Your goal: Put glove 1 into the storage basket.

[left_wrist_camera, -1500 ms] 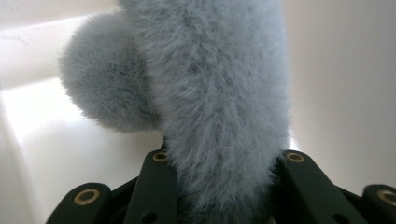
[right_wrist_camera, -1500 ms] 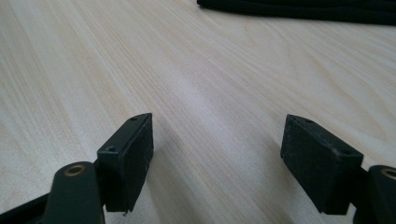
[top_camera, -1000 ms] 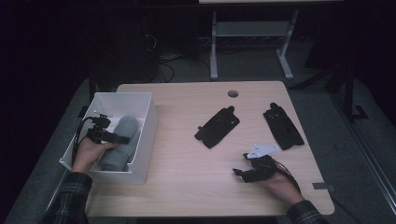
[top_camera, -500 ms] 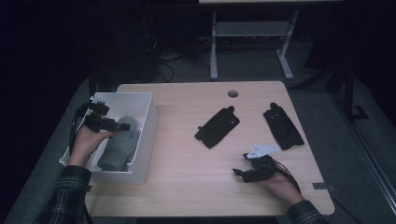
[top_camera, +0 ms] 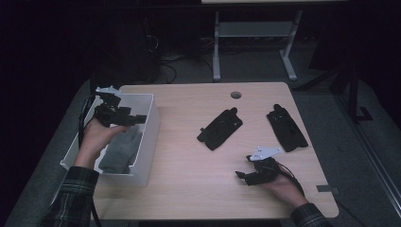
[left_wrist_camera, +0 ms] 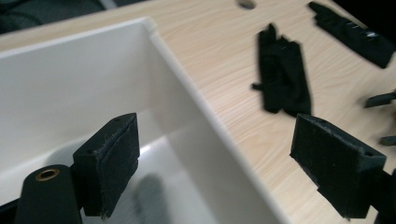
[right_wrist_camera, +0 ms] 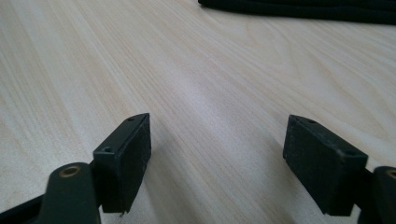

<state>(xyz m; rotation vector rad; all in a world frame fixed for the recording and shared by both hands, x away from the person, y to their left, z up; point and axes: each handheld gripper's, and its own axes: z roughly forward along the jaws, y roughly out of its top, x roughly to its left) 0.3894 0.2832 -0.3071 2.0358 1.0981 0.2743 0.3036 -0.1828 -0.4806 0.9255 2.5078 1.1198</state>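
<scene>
A white bin (top_camera: 146, 142) stands at the table's left, with a grey folded cloth (top_camera: 120, 150) lying inside. My left gripper (top_camera: 138, 118) hovers above the bin's far half. Its jaws have just been opening and nothing is between them. In the left gripper view the left gripper (left_wrist_camera: 217, 140) is open over the bin wall (left_wrist_camera: 187, 107). Two black pouch-like pieces lie on the wood, one mid-table (top_camera: 220, 128) and one further right (top_camera: 286, 127). My right gripper (top_camera: 243, 175) rests low near the front edge, open and empty, also seen as the right gripper (right_wrist_camera: 217, 135).
A round cable hole (top_camera: 235, 94) sits near the table's far edge. The light wood table (top_camera: 189, 179) has bare surface between the bin and the right hand. A metal stand (top_camera: 255, 33) is on the floor behind. The mid-table black piece (left_wrist_camera: 282, 77) lies beyond the bin.
My left gripper has risen from the grey cloth in the bin and moved toward the bin's far end; the cloth stays in the bin. The right hand has kept still.
</scene>
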